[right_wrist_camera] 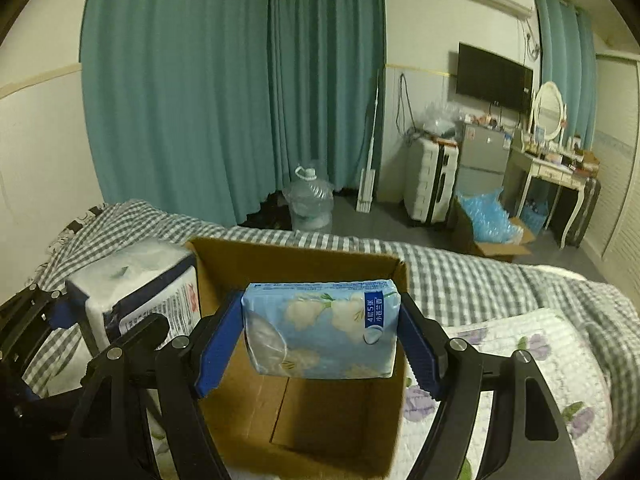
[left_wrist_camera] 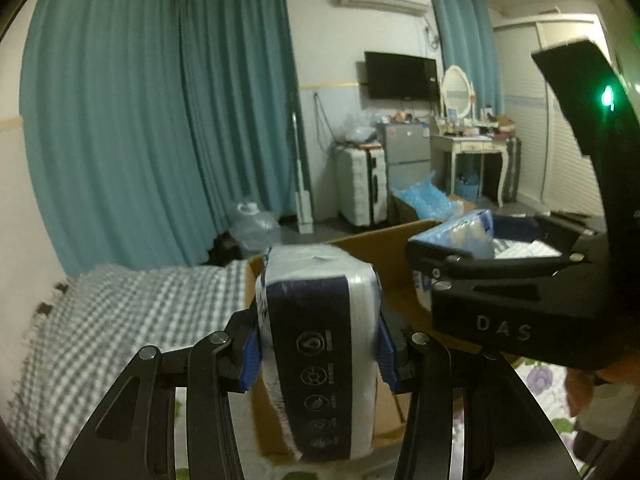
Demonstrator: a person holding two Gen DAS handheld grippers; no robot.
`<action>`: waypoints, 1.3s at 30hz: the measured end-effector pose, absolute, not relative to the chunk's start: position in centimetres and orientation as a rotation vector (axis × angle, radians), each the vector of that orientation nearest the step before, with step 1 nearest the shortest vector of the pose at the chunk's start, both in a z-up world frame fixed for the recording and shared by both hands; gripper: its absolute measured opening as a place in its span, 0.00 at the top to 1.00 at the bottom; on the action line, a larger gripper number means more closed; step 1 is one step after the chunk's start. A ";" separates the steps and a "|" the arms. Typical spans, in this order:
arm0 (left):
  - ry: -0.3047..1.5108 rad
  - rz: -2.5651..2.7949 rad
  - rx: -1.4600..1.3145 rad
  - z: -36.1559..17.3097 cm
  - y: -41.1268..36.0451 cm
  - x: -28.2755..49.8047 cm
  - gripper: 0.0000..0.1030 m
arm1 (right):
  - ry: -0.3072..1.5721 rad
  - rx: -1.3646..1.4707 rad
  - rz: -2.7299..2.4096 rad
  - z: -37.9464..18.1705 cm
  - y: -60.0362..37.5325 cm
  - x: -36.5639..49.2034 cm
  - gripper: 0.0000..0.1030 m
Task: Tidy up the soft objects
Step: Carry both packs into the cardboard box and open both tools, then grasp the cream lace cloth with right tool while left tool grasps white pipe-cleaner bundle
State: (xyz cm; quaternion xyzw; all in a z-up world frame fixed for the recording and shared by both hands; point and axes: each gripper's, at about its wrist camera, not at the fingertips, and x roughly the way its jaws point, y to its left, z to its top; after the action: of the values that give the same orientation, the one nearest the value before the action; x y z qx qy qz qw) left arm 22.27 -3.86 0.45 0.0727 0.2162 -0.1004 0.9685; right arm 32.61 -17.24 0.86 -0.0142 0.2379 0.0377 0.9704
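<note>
Right gripper (right_wrist_camera: 320, 340) holds tissue pack (right_wrist_camera: 322, 330) over cardboard box (right_wrist_camera: 304, 420); left gripper (left_wrist_camera: 318, 344) holds paper roll pack (left_wrist_camera: 316, 344) at box's left edge. Next, judged: lower, release.

Cardboard box (right_wrist_camera: 304, 412) sitting on bed (right_wrist_camera: 480, 280). Right gripper (right_wrist_camera: 320, 338) holding tissue pack (right_wrist_camera: 322, 330) above box opening. Left gripper (left_wrist_camera: 316, 344) holding wrapped paper pack (left_wrist_camera: 316, 344) left of box, just beside its wall. Water jug (right_wrist_camera: 312, 204) standing on floor behind bed.

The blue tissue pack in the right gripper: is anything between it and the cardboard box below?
Nothing visible. The blue tissue pack hangs over the open cardboard box, whose visible floor is bare.
</note>
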 end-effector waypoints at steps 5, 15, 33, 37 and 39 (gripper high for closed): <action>0.444 -0.218 0.154 -0.3 -4.5 23.2 0.54 | 0.499 -0.009 0.070 -0.7 -18.7 34.8 0.27; 0.410 -0.211 0.137 2.9 -3.9 20.4 0.17 | 0.457 0.007 0.074 2.6 -20.4 33.2 0.15; 0.303 -0.082 0.057 11.4 0.3 5.6 0.10 | 0.316 -0.117 0.130 12.2 -20.8 13.6 0.01; 0.370 -0.012 0.018 8.1 0.4 4.6 0.10 | 0.361 -0.146 0.149 9.1 -20.7 11.1 0.01; 0.414 0.014 0.002 5.8 0.2 5.0 0.10 | 0.386 -0.134 0.169 6.6 -20.9 10.7 0.01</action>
State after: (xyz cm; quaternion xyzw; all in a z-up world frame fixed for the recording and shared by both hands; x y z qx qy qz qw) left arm 5.03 0.25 5.79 0.0010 0.2056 0.0071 0.9786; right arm 10.68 -20.85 6.62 -0.0663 0.1912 0.0838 0.9757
